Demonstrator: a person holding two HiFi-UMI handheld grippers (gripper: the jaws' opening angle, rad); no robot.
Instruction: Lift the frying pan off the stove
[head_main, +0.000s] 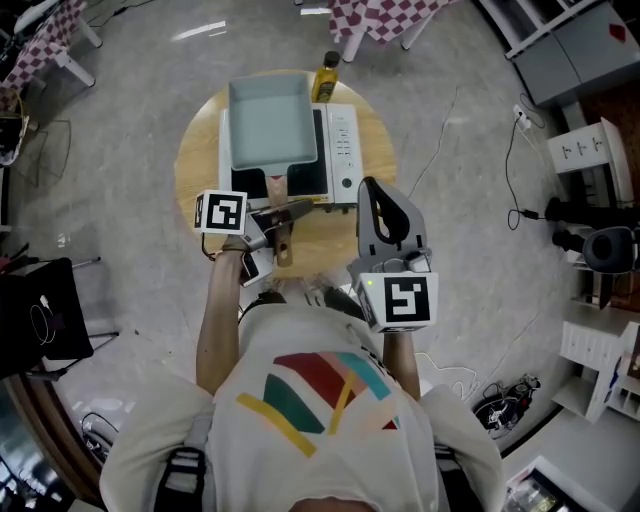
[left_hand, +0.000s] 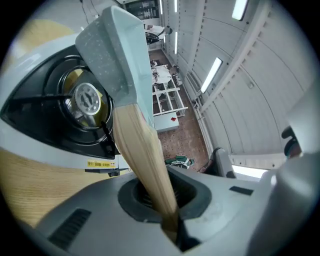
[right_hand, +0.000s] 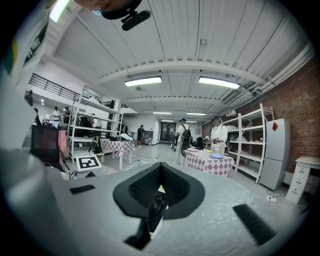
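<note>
Fingers (left_hand: 90, 215) of left gripper (head_main: 283, 215) were clamped on frying pan (left_hand: 117, 55) handle (left_hand: 145, 160) | pan was judged already raised clear of stove (head_main: 341, 150) | right gripper (right_hand: 159, 187) was held aside, pressed together, empty

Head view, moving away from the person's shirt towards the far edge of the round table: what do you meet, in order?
First the wooden handle, then the frying pan, then the yellow bottle.
</note>
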